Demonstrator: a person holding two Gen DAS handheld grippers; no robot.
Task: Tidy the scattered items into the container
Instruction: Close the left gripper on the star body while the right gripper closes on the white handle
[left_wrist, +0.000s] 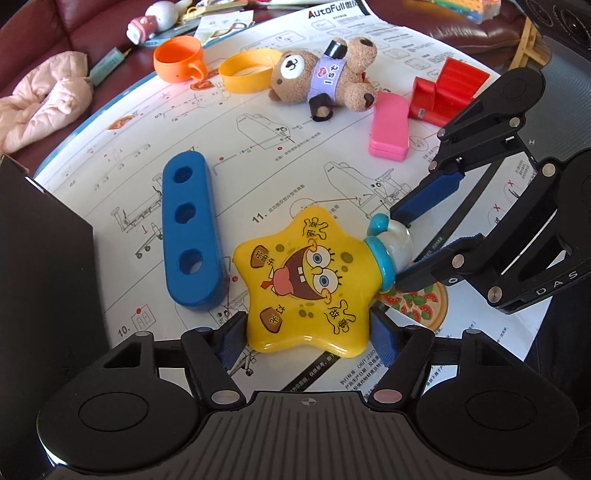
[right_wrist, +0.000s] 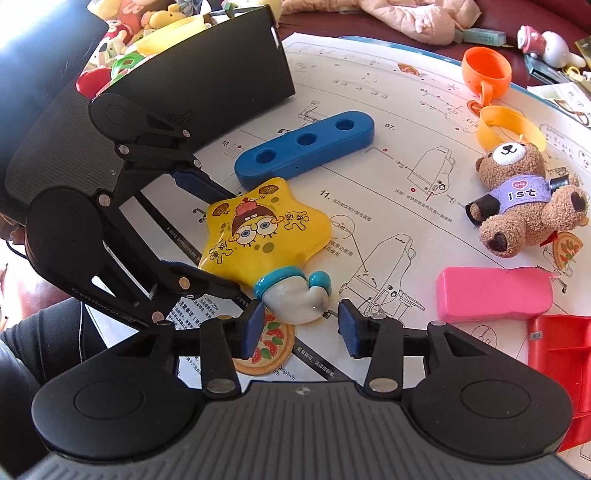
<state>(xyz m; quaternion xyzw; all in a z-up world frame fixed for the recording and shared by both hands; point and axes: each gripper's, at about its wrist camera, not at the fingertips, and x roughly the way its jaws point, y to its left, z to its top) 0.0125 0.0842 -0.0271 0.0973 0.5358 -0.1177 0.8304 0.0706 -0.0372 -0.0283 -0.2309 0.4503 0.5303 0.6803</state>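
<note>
The left tool (left_wrist: 308, 330) is gripping the yellow star toy (left_wrist: 301, 280) by its sides; the right tool (right_wrist: 301, 326) is straddling its white handle (right_wrist: 295, 302), jaws apart.

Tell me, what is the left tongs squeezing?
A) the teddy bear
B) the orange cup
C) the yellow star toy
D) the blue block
C: in the left wrist view the left tongs have a pad pressed on each side of the yellow star toy, while the teddy bear, orange cup and blue block lie apart, untouched.
</note>
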